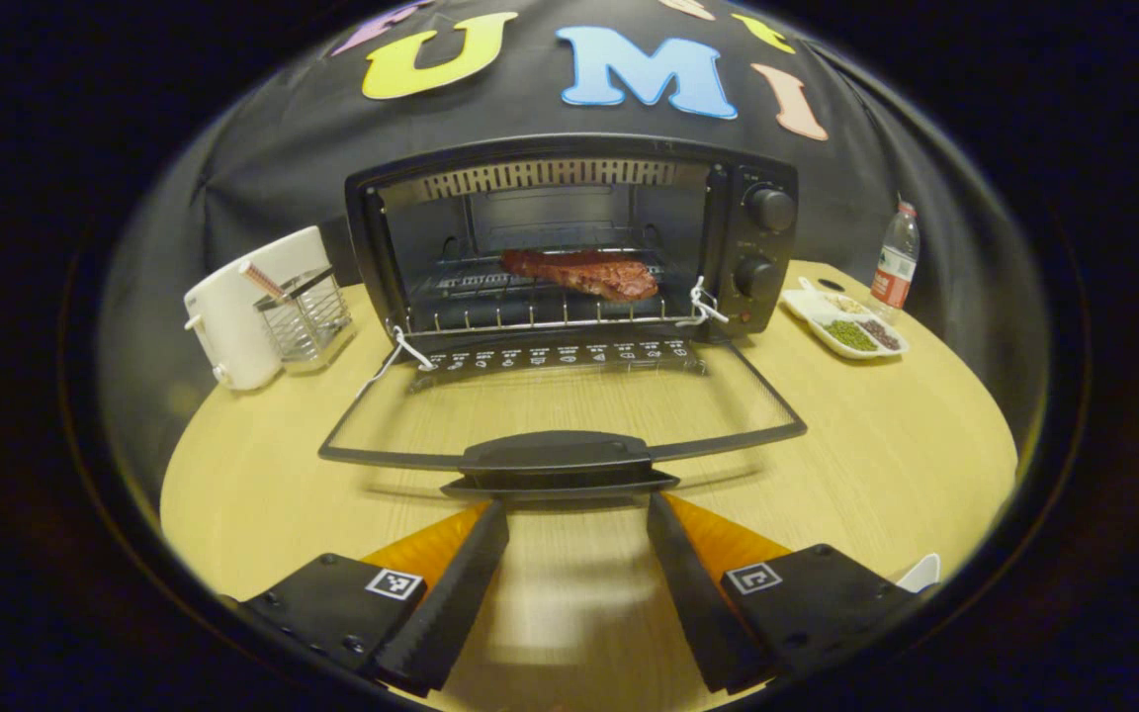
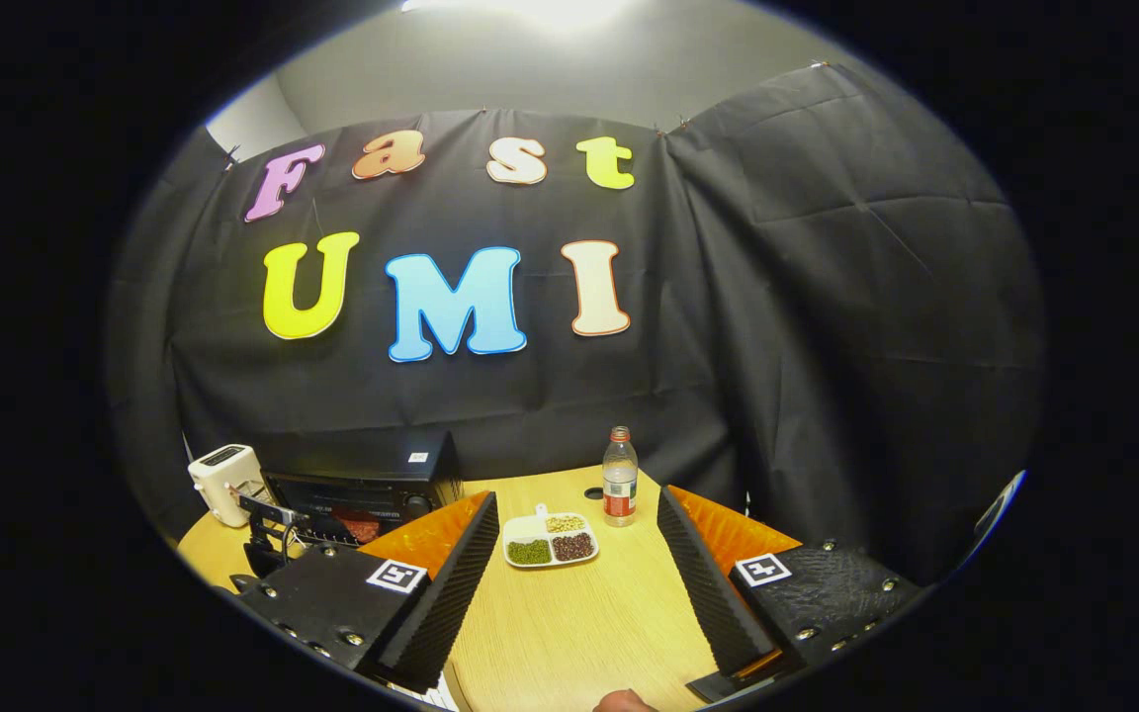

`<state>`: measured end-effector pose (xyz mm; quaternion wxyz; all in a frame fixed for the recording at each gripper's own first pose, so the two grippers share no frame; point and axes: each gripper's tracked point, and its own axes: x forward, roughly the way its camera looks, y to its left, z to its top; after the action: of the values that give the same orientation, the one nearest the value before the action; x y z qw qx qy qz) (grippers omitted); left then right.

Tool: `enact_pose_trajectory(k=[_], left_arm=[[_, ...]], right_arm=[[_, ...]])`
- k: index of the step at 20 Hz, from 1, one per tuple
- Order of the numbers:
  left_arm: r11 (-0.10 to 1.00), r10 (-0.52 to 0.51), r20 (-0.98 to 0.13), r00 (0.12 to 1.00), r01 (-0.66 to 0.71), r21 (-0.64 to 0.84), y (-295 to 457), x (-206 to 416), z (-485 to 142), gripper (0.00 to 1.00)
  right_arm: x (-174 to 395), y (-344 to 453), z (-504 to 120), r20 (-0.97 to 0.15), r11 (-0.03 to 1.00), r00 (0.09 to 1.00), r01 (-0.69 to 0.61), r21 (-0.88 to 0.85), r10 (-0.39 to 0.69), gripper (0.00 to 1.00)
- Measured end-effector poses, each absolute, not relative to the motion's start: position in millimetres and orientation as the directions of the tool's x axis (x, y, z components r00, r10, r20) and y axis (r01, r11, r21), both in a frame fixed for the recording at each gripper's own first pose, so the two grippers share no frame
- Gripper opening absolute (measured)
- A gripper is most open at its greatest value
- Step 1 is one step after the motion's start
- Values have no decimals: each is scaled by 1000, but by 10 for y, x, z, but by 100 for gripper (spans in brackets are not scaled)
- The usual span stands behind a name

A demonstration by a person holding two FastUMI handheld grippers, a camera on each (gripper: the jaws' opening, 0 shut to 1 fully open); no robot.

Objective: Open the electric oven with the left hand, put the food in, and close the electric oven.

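**Oven open, meat on the rack, both tools released**

In the left gripper view the left tool [image 1: 577,509] hangs low over the table [image 1: 876,465], its two ribbed, wedge-shaped fingers spread apart with nothing between them. Just ahead of the fingertips lies the oven door [image 1: 562,420], dropped flat: a thin dark frame around clear glass, with a broad curved handle [image 1: 555,457] on its near edge. The handle sits just beyond the fingertips, not touching them as far as can be seen.

Beyond the door stands the oven [image 1: 574,237], a boxy black metal case with a slotted strip along the top of its mouth. Inside, on a wire rack [image 1: 490,297], rests the food [image 1: 584,272], a flat, reddish-brown slab of meat with an uneven surface. Two round knobs [image 1: 770,210] sit one above the other on the panel to the right of the mouth. White cords hang at both lower corners of the opening.

Left of the oven are a smooth white toaster [image 1: 233,316] and a wire basket [image 1: 307,316] beside it. To the right lies a white divided tray [image 1: 851,321] holding green and dark beans, and past it a clear plastic bottle [image 1: 896,262].

In the right gripper view the right tool [image 2: 577,569] is likewise spread wide and empty above the pale wood-grain table [image 2: 589,623]. The tray [image 2: 550,540] and bottle [image 2: 619,477] lie ahead between its fingers; the oven [image 2: 362,485] is far to its left.
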<state>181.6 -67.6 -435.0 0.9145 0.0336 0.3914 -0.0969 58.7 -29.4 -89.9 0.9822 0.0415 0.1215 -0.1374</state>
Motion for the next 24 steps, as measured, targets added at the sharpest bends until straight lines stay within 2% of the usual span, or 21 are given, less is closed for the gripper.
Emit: enact_pose_trajectory(k=[1,3,4,6,8,11,12,13,14,16,17,21,23,24], left_arm=[[978,-150,-722,676,206,-11,-672,1820,-4331,99],[977,-146,-723,675,215,3,-663,1817,-4293,92],[978,-146,-716,683,211,2,-664,1822,-4242,95],[977,-149,-692,706,213,8,-663,1838,-4105,92],[977,-153,-675,722,213,7,-654,1868,-3987,98],[977,-158,-642,750,211,6,-656,1939,-3765,95],[977,-160,-624,765,214,11,-660,1985,-3668,98],[976,-164,-604,780,215,14,-663,2044,-3557,95],[977,-167,-586,793,214,11,-661,2115,-3450,99],[977,-173,-549,818,214,10,-666,2271,-3278,95],[976,-176,-532,828,217,15,-675,2352,-3191,98],[972,-192,-485,853,234,28,-715,2675,-3003,99],[973,-192,-480,856,229,20,-694,2821,-2991,91],[974,-194,-472,860,228,15,-696,2871,-2973,99]], right_arm=[[591,-290,-876,-248,959,933,279,51,-259,97],[597,-286,-842,-240,961,937,273,51,-254,97],[605,-287,-842,-239,961,938,271,51,-252,98],[600,-261,-833,-239,962,940,265,63,-243,97],[600,-218,-863,-243,965,943,252,72,-228,98],[596,-175,-895,-246,969,945,238,70,-214,97],[592,-150,-895,-246,969,946,234,74,-210,97],[580,-145,-889,-245,969,946,235,76,-211,98],[580,-158,-883,-241,969,947,236,76,-212,97],[595,-152,-894,-242,970,947,234,72,-210,97],[603,-146,-887,-242,969,947,235,72,-211,97],[626,-128,-879,-241,969,947,235,71,-212,97],[719,-69,-869,-241,970,947,233,63,-211,97],[760,-45,-898,-242,971,947,232,58,-212,97]])
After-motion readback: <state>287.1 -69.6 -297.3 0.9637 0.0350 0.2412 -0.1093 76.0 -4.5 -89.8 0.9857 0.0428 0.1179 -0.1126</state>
